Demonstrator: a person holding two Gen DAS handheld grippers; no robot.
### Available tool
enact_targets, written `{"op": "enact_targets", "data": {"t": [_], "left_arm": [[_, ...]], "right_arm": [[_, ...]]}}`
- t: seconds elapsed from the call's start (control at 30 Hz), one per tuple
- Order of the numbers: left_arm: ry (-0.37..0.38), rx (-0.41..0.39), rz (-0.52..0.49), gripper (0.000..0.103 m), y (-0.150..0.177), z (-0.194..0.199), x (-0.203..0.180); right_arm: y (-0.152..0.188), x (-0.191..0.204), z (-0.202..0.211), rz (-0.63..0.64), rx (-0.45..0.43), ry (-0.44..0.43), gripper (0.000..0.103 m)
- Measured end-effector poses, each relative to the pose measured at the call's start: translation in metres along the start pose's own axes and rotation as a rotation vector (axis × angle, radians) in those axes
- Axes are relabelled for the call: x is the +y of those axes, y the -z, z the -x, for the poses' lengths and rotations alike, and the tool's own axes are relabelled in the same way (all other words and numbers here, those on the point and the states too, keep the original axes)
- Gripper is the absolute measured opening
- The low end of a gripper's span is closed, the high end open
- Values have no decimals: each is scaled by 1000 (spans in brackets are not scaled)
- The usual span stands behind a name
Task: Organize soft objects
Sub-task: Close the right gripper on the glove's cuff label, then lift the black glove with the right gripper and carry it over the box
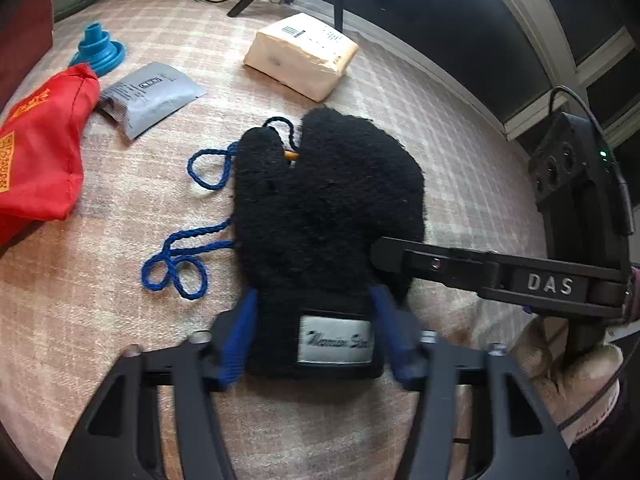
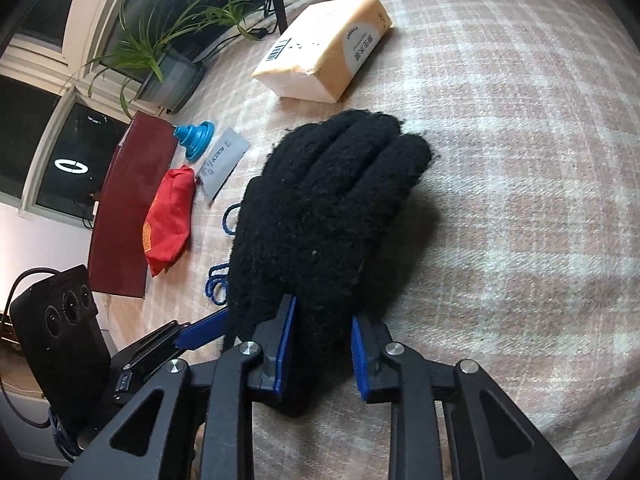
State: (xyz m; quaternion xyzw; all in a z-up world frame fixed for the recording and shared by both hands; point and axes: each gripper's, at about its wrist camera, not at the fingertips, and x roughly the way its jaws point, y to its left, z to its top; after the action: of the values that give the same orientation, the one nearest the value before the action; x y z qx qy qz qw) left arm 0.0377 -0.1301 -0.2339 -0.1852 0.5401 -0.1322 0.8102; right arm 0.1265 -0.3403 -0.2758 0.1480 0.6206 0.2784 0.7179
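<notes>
A black knitted glove (image 1: 320,216) lies flat at the centre of a pink plaid cloth (image 1: 460,168), gripped from two sides by hand-held grippers. In the left wrist view, the left gripper (image 1: 316,336) straddles the glove's cuff at bottom centre, its blue pads (image 1: 240,336) pressing on either side of the white label (image 1: 335,338). In the right wrist view, the right gripper (image 2: 320,344) is clenched on the lower edge of the glove, blue pads pinching the wool at bottom centre. A blue braided cord (image 1: 180,268) trails in loops from the glove's left side. At the upper left of the left wrist view sit a red pouch (image 1: 40,148), a grey sachet (image 1: 150,98) and a blue funnel (image 1: 98,48); a wrapped tissue pack (image 1: 300,56) lies at upper centre. A gloved hand (image 1: 576,384) holds the right gripper's handle at lower right
</notes>
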Motion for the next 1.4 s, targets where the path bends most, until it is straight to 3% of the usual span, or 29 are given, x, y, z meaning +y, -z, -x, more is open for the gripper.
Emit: {"op": "enact_targets", "data": {"t": [0.17, 0.3, 0.43, 0.6, 0.83, 1.0, 1.4], "left_arm": [[12, -5, 31, 27, -3, -2, 2], [30, -20, 35, 20, -2, 3, 0], [53, -35, 12, 19, -4, 8, -7], [32, -19, 7, 25, -11, -5, -11], [12, -7, 9, 25, -10, -19, -8], [-8, -25, -47, 16, -14, -24, -24], [63, -114, -60, 15, -15, 19, -35]], "right_arm": [[1, 2, 5, 2, -6, -15, 21], [0, 4, 11, 7, -12, -22, 19], [1, 10, 12, 45, -12, 8, 18], [1, 3, 8, 26, -5, 9, 18], [2, -2, 0, 10, 4, -10, 18], [3, 3, 3, 19, -5, -25, 15], [9, 31, 49, 117, -100, -15, 9]]}}
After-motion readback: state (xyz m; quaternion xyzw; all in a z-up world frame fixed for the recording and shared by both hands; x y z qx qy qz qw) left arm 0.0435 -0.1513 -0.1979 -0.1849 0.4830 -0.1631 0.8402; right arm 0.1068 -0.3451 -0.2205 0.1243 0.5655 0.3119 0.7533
